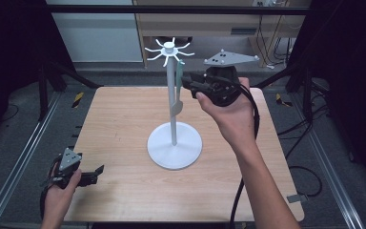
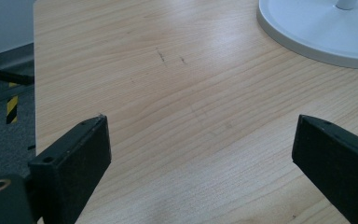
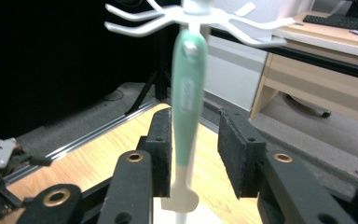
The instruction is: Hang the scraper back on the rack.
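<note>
Your right gripper's [image 3: 195, 156] fingers [image 3: 163, 149] stand a little apart around the green-handled tool [image 3: 186, 107], and neither pad presses on it: the left pad is just beside the handle, the right pad has a clear gap. The tool hangs from a hook of the white rack [image 3: 193, 14] by the hole at its top, with its pale end down between your pads. From above, the tool [image 1: 177, 90] hangs close along the rack's [image 1: 174, 109] pole, and your right gripper [image 1: 188, 82] is level with it, near the rack's top. The rack's round base stands mid-table [image 1: 124, 124].

Your left gripper [image 1: 93, 175] rests low at the table's near left corner, well apart from the rack. Its fingers [image 2: 74, 154] stand wide with bare wood between them.
</note>
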`<act>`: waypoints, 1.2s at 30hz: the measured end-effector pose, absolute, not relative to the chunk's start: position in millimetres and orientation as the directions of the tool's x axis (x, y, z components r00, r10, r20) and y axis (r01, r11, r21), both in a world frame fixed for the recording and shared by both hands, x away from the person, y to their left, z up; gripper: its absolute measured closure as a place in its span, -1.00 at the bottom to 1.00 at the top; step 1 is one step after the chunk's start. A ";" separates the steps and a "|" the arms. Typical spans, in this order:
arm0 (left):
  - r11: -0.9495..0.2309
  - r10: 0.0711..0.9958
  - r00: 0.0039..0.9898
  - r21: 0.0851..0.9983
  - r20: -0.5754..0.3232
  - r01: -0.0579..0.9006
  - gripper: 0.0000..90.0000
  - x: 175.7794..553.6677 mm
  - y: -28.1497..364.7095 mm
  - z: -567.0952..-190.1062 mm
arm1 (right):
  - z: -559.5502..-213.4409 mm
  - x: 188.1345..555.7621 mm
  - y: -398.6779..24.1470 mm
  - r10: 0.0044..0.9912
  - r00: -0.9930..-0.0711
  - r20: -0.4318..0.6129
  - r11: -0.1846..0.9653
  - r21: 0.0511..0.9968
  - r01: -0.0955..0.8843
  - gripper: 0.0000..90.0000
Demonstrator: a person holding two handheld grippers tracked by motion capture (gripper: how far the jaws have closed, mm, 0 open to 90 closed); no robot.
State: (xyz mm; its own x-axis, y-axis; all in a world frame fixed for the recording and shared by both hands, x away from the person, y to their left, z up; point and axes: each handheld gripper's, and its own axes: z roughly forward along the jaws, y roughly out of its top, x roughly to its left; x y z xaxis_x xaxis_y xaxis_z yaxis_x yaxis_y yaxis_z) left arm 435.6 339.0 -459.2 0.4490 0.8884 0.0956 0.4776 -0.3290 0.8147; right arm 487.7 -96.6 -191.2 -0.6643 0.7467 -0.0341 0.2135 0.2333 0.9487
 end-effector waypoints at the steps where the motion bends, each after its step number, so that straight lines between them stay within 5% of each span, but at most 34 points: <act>1: -0.330 0.889 0.448 0.814 0.096 0.479 -0.91 435.7 339.1 -459.3 | -193.4 486.8 -99.8 0.750 -0.660 -0.033 0.235 0.947 0.219 0.44; 14: -0.327 0.892 0.441 0.813 0.098 0.481 -0.92 435.5 339.4 -459.6 | -251.6 482.7 -137.8 0.851 -0.525 -0.031 0.215 0.932 0.293 -0.51; 22: -0.339 0.890 0.443 0.810 0.110 0.478 -0.92 436.0 337.6 -460.1 | -305.1 481.7 -159.8 0.872 -0.489 -0.013 0.197 0.925 0.326 -0.75; 36: -0.339 0.896 0.427 0.811 0.123 0.477 -0.92 436.8 337.3 -461.6 | -382.3 474.5 -185.5 0.873 -0.477 0.099 0.104 0.919 0.380 -0.84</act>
State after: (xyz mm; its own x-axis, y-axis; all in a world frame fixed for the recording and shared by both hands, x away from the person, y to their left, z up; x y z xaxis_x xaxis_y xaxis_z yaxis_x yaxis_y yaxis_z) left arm 436.8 337.3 -461.6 0.4267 0.8959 0.1234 0.4772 -0.3389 0.8108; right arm 474.5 -185.5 -382.3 -0.4771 0.8733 0.0988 0.3801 0.1036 0.9191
